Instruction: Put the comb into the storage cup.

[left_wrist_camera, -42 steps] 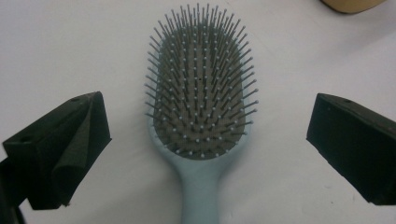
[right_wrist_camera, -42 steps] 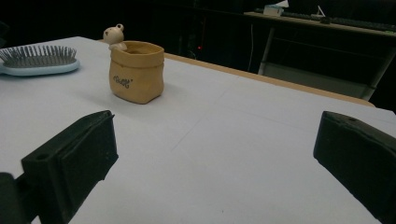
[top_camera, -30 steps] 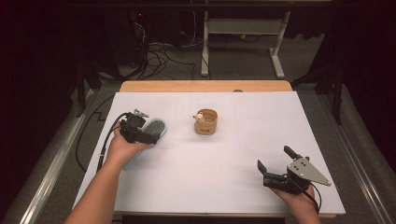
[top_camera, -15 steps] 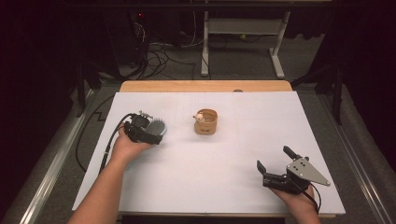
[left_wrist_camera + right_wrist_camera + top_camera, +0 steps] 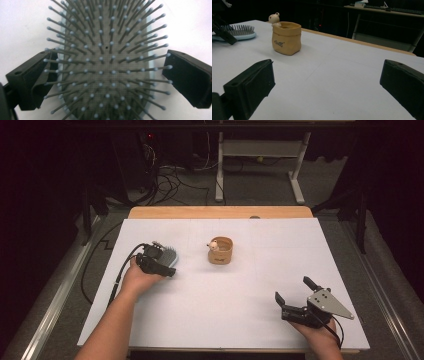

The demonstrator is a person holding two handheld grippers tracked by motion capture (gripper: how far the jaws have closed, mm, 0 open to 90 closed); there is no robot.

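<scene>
1. The hairbrush [image 5: 107,62] lies bristles-up on the white table [image 5: 225,320], at its left side, well to the left of the small tan pot [image 5: 220,251]. It has a pale blue body and a grey pad set with ball-tipped pins.
2. The left gripper [image 5: 107,75] straddles the brush head, one jaw on each flank. Its jaws have just been closing, with the brush between them. They are spread wide, and the outer pins brush against the left jaw. The pads do not yet seem to press on the blue rim.
3. What could go wrong: the jaws may close on the springy pins rather than on the solid rim. The hold would then be soft and the brush could twist or slip out on the lift. The rounded, smooth edge could also squirt sideways under an off-centre squeeze.
4. The right gripper [image 5: 295,292] rests near the right front corner of the table, jaws spread with nothing between them, well apart from the brush.
5. The pot carries a small pale figurine [image 5: 274,19] on its rim and stands apart from both tools.
6. Hard to make out: the brush handle is cut off in the left gripper view and covered by the hand in the high view. Contact at the right jaw cannot be told.
</scene>
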